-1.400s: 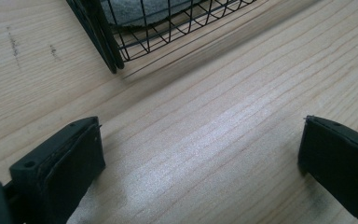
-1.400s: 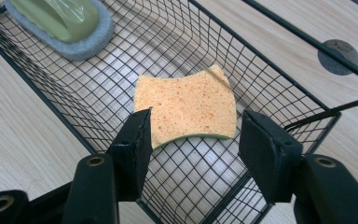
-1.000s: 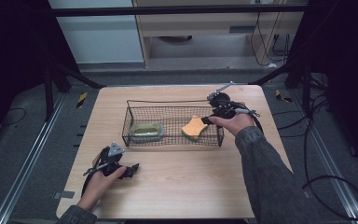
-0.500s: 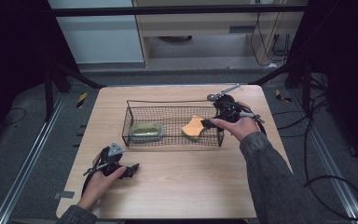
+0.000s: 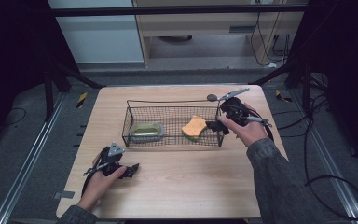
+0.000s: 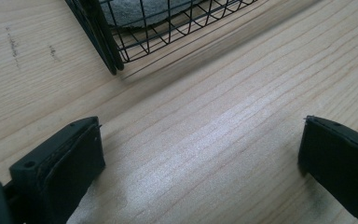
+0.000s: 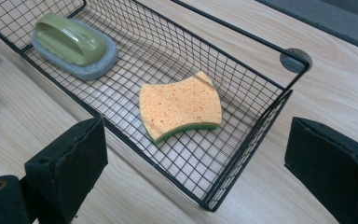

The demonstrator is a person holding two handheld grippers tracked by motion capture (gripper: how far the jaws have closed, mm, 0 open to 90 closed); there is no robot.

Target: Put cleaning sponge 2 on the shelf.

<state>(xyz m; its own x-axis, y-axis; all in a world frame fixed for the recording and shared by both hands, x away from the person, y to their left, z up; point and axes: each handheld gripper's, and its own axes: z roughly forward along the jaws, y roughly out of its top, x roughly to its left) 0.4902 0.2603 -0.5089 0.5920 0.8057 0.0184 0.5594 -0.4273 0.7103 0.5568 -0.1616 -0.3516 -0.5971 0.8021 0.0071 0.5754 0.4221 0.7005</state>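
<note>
Sponge dropped in the basket, my right gripper backing off

My right gripper [image 5: 213, 125], jaws just opened wide and empty, hangs at the basket's [image 7: 256, 140] right end; the sponge [image 7: 181, 105] lies flat inside, just ahead, long axis along the basket. My left gripper [image 5: 131, 169] rests open and empty near the table's [image 5: 191, 186] front-left.

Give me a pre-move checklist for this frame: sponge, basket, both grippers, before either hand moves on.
1. Orange sponge lies flat on the floor of the wire basket: ok.
2. Right gripper has let go; its jaws have just been opening, stand wide, nothing between them: ok.
3. Right gripper clear of the basket rim: ok, it sits outside the right end wall.
4. Green-handled scrubber rests at the basket's other end, apart from the sponge: ok.
5. Left gripper open over bare table, holding nothing: ok.
6. Basket flat on the table: ok.
</note>
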